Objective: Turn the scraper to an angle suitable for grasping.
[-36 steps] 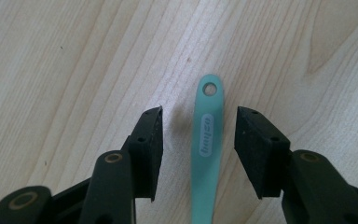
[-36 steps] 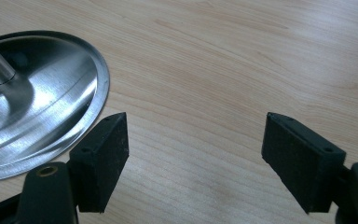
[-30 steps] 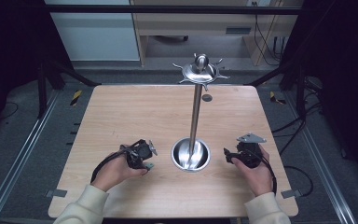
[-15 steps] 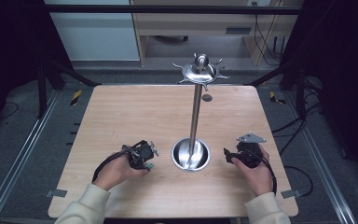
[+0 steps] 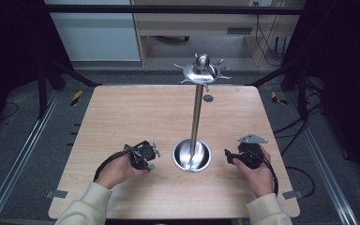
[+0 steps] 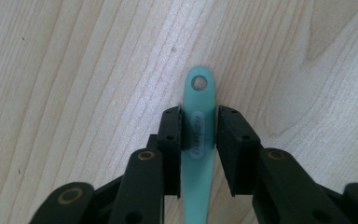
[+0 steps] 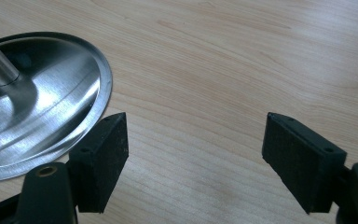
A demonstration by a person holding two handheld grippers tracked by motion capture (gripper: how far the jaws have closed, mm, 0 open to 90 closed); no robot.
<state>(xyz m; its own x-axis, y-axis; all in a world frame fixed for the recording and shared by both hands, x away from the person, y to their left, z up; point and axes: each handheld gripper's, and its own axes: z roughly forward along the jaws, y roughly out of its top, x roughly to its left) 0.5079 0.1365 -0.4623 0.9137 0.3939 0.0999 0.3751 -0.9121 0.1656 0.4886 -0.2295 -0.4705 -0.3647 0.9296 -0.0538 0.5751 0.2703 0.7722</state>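
Note:
A teal utensil handle (image 6: 198, 93) with a hanging hole at its tip lies flat on the wooden table (image 5: 136, 117). My left gripper (image 6: 199, 114) has just been closing its jaws, and both pads now sit against the handle's sides. In the high view the left gripper (image 5: 149, 158) lies low on the table left of the stand, with a bit of teal (image 5: 150, 166) at its tip. My right gripper (image 5: 228, 154) rests right of the stand's base. Its jaws (image 7: 196, 126) stand wide apart over bare wood, with nothing between them.
A steel hanging stand rises from a round dished base (image 5: 192, 157) between the two hands. Its pole (image 5: 197, 112) carries a ring of hooks (image 5: 201, 71) at the top. The base's rim (image 7: 42, 107) lies just left of the right gripper's left jaw.
Both hands keep their places in the high view. No shift of the stand or the grippers shows there.

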